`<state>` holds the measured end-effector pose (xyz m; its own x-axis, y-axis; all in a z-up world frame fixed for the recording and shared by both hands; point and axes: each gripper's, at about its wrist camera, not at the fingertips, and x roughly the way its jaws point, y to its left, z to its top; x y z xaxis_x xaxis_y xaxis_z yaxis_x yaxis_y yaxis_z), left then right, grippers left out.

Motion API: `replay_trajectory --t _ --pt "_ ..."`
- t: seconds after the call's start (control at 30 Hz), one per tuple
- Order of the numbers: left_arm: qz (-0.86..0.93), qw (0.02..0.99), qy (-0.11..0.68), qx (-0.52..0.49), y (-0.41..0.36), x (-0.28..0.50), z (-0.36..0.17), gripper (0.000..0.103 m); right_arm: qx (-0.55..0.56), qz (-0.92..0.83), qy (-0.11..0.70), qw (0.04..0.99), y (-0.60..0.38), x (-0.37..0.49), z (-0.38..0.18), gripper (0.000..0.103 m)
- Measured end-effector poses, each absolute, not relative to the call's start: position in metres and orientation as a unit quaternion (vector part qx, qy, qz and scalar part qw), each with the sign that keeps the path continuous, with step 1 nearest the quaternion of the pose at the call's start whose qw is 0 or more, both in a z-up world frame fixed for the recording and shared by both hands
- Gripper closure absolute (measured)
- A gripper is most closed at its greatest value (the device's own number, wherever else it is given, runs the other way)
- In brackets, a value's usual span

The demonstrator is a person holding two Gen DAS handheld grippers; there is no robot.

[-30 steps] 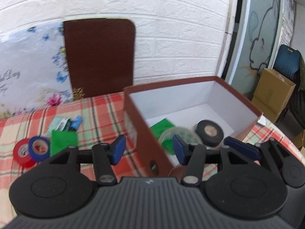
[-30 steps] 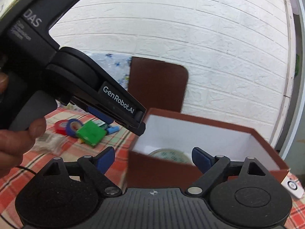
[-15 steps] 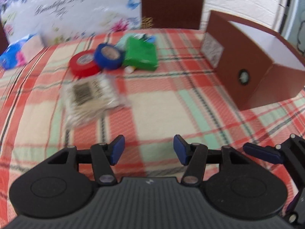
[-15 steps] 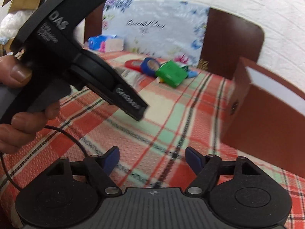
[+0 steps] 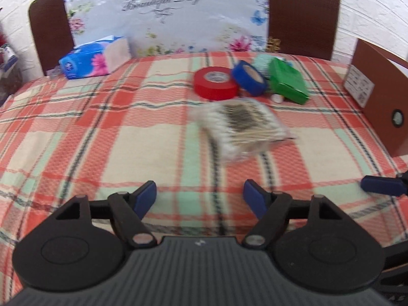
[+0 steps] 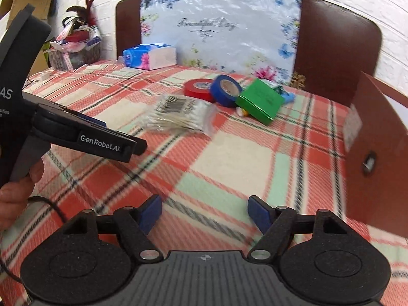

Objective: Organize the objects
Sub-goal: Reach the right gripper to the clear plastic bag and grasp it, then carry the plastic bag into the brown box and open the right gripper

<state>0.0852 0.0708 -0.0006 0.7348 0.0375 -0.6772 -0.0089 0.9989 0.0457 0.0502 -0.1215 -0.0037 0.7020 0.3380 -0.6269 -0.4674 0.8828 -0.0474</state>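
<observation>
A clear bag of cotton swabs (image 5: 242, 127) lies on the plaid tablecloth, also in the right wrist view (image 6: 178, 116). Behind it sit a red tape roll (image 5: 215, 83), a blue tape roll (image 5: 250, 77) and a green box (image 5: 288, 80); the right wrist view shows the red tape roll (image 6: 197, 89), the blue tape roll (image 6: 225, 90) and the green box (image 6: 260, 100) too. A brown box (image 5: 380, 102) stands at the right, as the right wrist view (image 6: 374, 158) also shows. My left gripper (image 5: 200, 196) is open and empty, short of the swab bag. My right gripper (image 6: 205, 211) is open and empty over the cloth.
A blue tissue pack (image 5: 94, 60) lies at the back left. Two brown chair backs (image 5: 303, 12) and a floral board (image 5: 165, 12) line the far edge. A basket of clutter (image 6: 74, 48) stands far left. The left gripper's body (image 6: 76, 132) crosses the right wrist view.
Both grippers have swung left from above the brown box and come down low over the tablecloth. They now face the swab bag and the tape rolls. Both stay open.
</observation>
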Motion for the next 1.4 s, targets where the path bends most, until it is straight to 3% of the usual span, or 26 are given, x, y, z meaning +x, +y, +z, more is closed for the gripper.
replay_trajectory --t 0.17,0.27,0.5,0.57,0.63,0.7,0.97,1.07,1.13,1.3,1.4 --pt "0.103 0.935 0.338 -0.026 0.143 0.094 -0.009 0.016 -0.123 0.232 0.301 0.917 -0.096 0.07 -0.004 0.027" --pt "0.141 0.936 0.313 -0.076 0.181 0.095 -0.01 0.019 -0.136 0.239 0.288 0.917 -0.079 0.088 -0.004 0.017" --pt "0.149 0.94 0.304 -0.054 0.173 0.098 -0.013 0.018 -0.138 0.24 0.284 0.918 -0.037 0.145 -0.007 0.008" --pt "0.148 0.94 0.302 -0.058 0.174 0.098 -0.013 0.018 -0.118 0.243 0.3 0.915 -0.038 0.157 -0.008 0.01" --pt "0.149 0.94 0.303 -0.055 0.175 0.097 -0.013 0.018 -0.106 0.251 0.303 0.913 -0.045 0.157 -0.007 0.031" --pt "0.149 0.94 0.303 -0.055 0.175 0.097 -0.014 0.018 -0.119 0.254 0.296 0.913 -0.05 0.144 -0.006 0.042" --pt "0.143 0.94 0.308 -0.039 0.169 0.098 -0.014 0.018 -0.149 0.228 0.288 0.918 -0.124 0.054 -0.001 0.045" --pt "0.117 0.939 0.321 -0.031 0.161 0.096 -0.012 0.018 -0.186 0.167 0.277 0.928 -0.173 0.013 0.0 0.042" --pt "0.085 0.937 0.337 -0.045 0.148 0.093 -0.006 0.017 -0.166 0.113 0.29 0.936 -0.206 -0.006 0.002 0.024" --pt "-0.105 0.923 0.36 -0.09 0.064 0.081 0.018 0.018 -0.068 0.053 0.324 0.942 -0.263 -0.024 0.004 0.022" --pt "-0.186 0.908 0.37 -0.059 -0.001 0.069 0.027 0.018 -0.056 0.057 0.323 0.943 -0.271 -0.027 0.004 0.022"
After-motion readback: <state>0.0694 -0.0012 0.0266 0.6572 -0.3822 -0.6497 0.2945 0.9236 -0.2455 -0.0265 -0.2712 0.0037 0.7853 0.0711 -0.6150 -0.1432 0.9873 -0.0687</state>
